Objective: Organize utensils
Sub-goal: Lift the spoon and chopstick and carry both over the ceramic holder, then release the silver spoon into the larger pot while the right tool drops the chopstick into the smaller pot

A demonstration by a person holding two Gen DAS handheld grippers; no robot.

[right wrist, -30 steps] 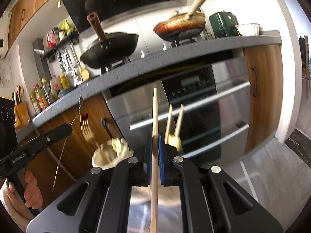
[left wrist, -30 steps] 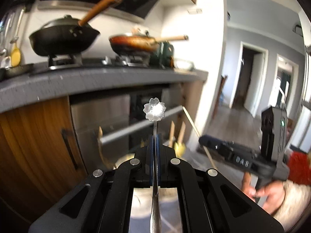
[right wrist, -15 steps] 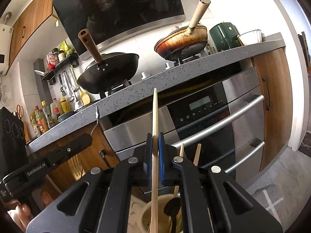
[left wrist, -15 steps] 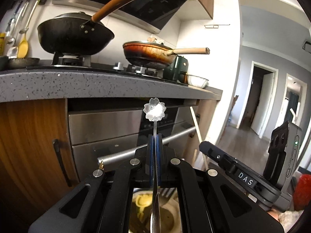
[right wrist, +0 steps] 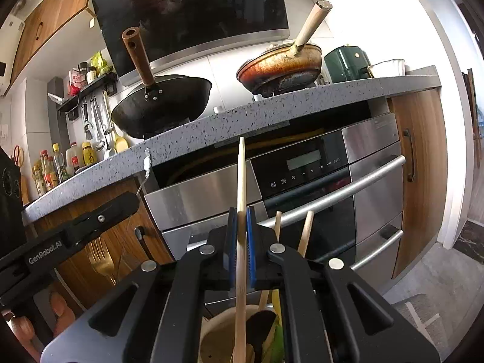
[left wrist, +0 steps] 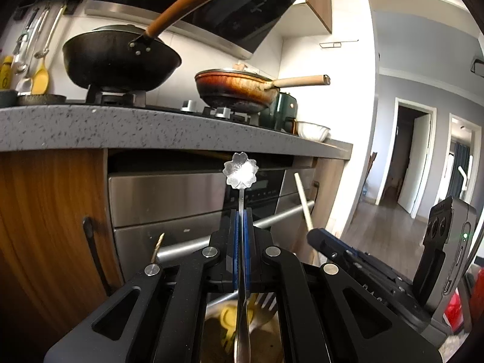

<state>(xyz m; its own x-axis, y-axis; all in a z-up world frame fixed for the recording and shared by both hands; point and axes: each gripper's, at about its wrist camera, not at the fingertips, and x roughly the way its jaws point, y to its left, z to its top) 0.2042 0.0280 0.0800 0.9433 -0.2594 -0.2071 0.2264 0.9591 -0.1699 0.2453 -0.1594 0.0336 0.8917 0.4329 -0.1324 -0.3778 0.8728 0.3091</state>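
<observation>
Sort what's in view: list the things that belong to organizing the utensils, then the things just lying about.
Job in hand:
- flower-topped spoon, clamped in the left gripper
- wooden chopstick, clamped in the right gripper
- holder below, with a gold fork nearby

Lying about:
- black wok
- frying pan
- oven
- green appliance
- sauce bottles

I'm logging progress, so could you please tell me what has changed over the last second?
Both grippers came down over the utensil holder, so the counter edge now sits higher in both views. The left gripper stays shut on the flower-ended utensil, and the right gripper stays shut on the wooden stick. Nothing was let go.
</observation>
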